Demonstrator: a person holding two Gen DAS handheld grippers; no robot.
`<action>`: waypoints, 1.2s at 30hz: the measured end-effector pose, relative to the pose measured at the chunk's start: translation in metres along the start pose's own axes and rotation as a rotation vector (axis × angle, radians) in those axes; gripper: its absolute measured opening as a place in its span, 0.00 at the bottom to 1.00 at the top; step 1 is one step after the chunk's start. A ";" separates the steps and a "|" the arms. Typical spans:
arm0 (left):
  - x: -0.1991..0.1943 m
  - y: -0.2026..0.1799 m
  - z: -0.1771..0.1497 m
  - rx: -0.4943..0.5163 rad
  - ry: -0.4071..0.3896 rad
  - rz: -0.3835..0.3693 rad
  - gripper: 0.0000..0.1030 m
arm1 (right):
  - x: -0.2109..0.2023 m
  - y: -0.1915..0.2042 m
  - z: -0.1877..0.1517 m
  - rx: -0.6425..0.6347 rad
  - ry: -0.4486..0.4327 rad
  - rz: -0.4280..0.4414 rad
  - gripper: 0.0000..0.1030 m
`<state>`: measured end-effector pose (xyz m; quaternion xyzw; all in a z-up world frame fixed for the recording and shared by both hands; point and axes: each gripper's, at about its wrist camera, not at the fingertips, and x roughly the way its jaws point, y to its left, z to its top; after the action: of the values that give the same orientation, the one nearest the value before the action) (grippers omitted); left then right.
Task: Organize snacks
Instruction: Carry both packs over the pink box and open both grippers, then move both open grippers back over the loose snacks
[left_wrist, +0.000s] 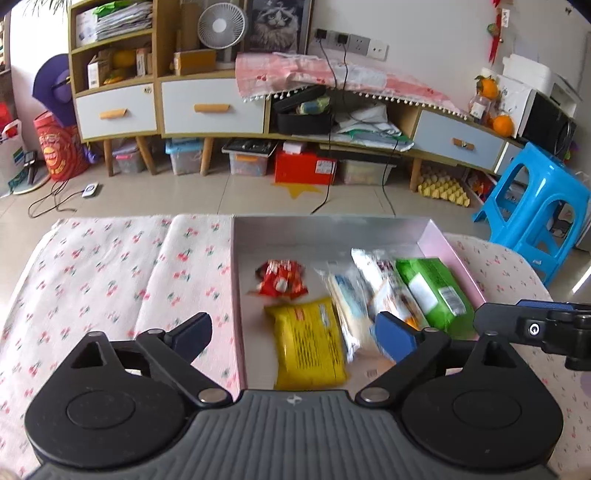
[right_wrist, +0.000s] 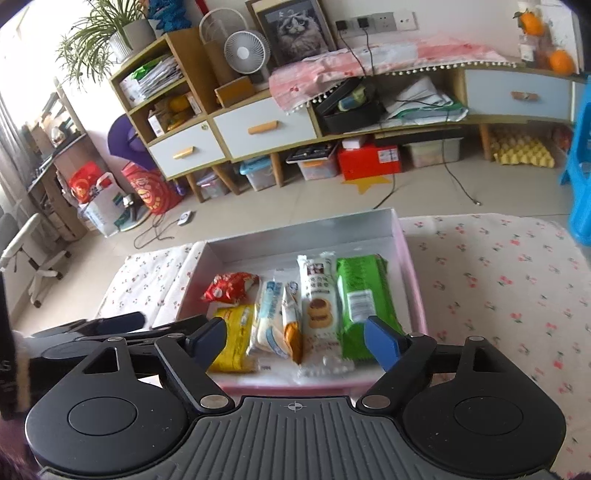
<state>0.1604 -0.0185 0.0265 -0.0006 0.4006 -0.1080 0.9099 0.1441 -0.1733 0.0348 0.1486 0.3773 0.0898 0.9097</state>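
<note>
Snacks (right_wrist: 295, 314) lie side by side in the pink box (right_wrist: 413, 280); both grippers' fingers (left_wrist: 395, 332) gape wide, empty.

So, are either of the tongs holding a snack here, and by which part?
Nothing is held. Left tongs and right tongs both stand open and empty above the box; the snacks lie inside it.

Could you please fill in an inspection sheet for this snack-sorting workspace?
Surface: cherry-print cloth, wrinkled.
Job's things: pink box holding red packet, yellow packet, white-blue packet, cookie packet, green packet, side by side.
Clutter: nothing seen on the cloth.
Grippers: left gripper and right gripper open, empty, above the box.
Cables: loose on floor.
Surroundings: cabinet, blue stool.
</note>
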 end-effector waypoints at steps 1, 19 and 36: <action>-0.004 0.000 -0.002 0.000 0.008 0.007 0.94 | -0.004 0.000 -0.002 0.000 -0.003 -0.010 0.84; -0.046 0.008 -0.042 -0.129 0.124 0.083 0.99 | -0.046 0.004 -0.043 -0.091 -0.030 -0.135 0.92; -0.025 0.023 -0.070 -0.457 0.176 -0.128 0.75 | -0.030 -0.040 -0.054 0.012 0.129 -0.095 0.91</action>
<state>0.0977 0.0152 -0.0049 -0.2224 0.4913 -0.0715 0.8391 0.0870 -0.2082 0.0046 0.1300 0.4423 0.0538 0.8858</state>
